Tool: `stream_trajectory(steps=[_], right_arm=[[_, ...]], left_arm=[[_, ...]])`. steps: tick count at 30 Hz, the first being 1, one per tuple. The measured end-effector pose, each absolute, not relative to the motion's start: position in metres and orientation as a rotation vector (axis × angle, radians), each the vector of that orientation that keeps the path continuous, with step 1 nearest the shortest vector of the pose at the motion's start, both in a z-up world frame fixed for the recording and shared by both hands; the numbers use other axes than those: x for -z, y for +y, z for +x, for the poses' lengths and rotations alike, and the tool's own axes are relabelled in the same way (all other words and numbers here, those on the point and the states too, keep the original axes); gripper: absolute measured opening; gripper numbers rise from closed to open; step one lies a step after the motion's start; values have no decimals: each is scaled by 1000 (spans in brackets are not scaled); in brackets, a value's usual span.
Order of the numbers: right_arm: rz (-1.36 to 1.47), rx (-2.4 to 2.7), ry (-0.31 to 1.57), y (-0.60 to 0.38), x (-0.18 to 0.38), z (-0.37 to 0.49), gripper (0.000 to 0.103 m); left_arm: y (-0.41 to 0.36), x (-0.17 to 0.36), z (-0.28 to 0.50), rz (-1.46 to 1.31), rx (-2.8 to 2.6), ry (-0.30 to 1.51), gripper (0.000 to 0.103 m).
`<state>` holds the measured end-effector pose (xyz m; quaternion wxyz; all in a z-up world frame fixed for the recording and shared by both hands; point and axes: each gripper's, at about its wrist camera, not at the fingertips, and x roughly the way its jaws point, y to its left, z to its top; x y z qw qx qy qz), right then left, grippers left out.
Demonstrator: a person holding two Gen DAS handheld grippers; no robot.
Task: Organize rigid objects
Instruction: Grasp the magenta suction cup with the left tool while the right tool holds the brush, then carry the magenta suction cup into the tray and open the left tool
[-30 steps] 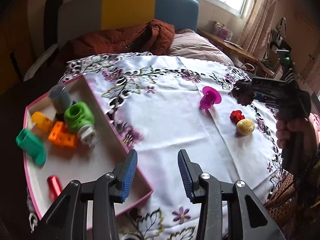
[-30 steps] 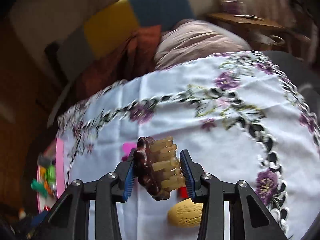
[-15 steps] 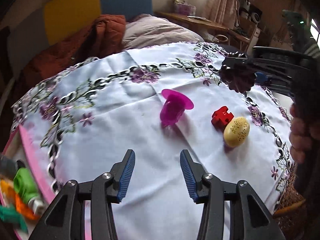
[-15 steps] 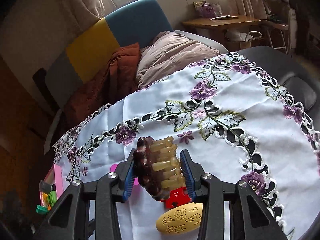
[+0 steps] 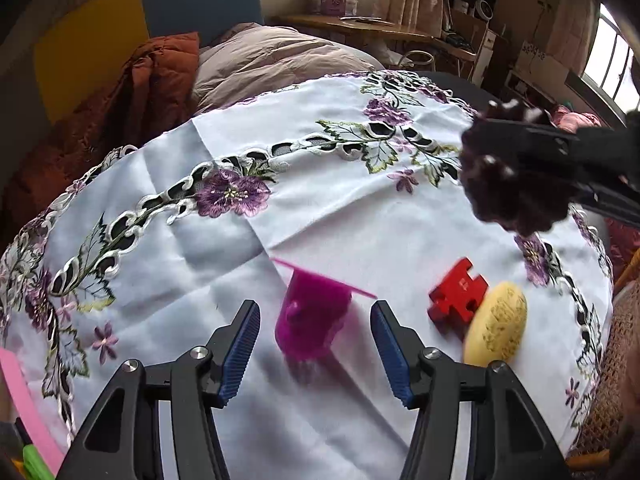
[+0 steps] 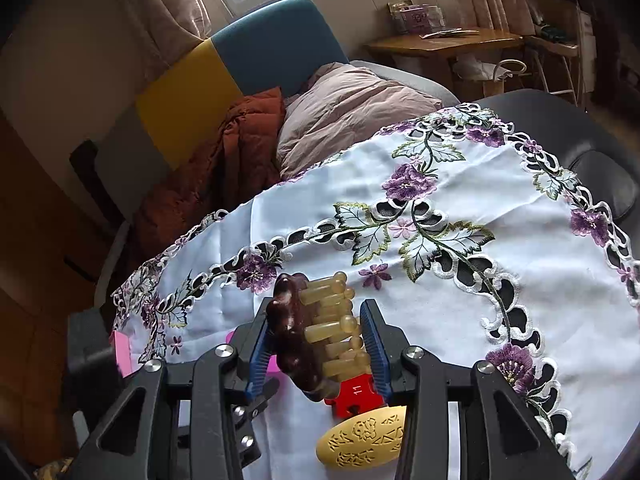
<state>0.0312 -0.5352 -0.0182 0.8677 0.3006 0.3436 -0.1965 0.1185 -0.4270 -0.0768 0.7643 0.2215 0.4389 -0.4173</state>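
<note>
My left gripper (image 5: 314,330) is open, its two fingers either side of a magenta plastic cup (image 5: 312,316) that lies tilted on the white embroidered tablecloth (image 5: 320,208). Right of it lie a red puzzle-shaped block (image 5: 458,294) and a yellow oval piece (image 5: 496,330). My right gripper (image 6: 316,338) is shut on a dark brown massage comb with amber teeth (image 6: 316,330), held above the cloth; it shows in the left wrist view (image 5: 512,176) too. Below it are the red block (image 6: 358,394) and the yellow oval (image 6: 362,440).
A pink-rimmed tray (image 5: 20,392) edge shows at the far left with a green item. Behind the table are a colourful headboard (image 6: 240,68), a brown jacket (image 6: 224,168) and a pillow (image 6: 352,112). A wooden desk (image 6: 444,42) stands at the back right.
My left gripper has swung right from the tray and closed in on the magenta cup, which now lies between its fingers. My right gripper keeps the comb and has lifted and shifted slightly.
</note>
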Motion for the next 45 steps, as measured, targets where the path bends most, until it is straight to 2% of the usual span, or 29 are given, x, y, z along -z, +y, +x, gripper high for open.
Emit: stream_trajectory(steps=[2, 3, 13, 19, 27, 45], right_arm=[[633, 409, 725, -536, 20, 32, 43], [631, 412, 728, -536, 20, 33, 43], [562, 354, 807, -522, 30, 47, 43], [320, 218, 909, -472, 38, 71, 43], [187, 166, 1058, -444, 70, 85, 43], [199, 171, 1059, -445, 74, 82, 43]], left_arm=[[-432, 82, 123, 478, 898, 961, 36], [-433, 84, 123, 479, 892, 953, 33], [-366, 67, 83, 306, 842, 957, 32], [-312, 43, 50, 229, 788, 914, 32], [-239, 15, 19, 133, 733, 859, 32], [-117, -13, -3, -3, 521, 808, 32]])
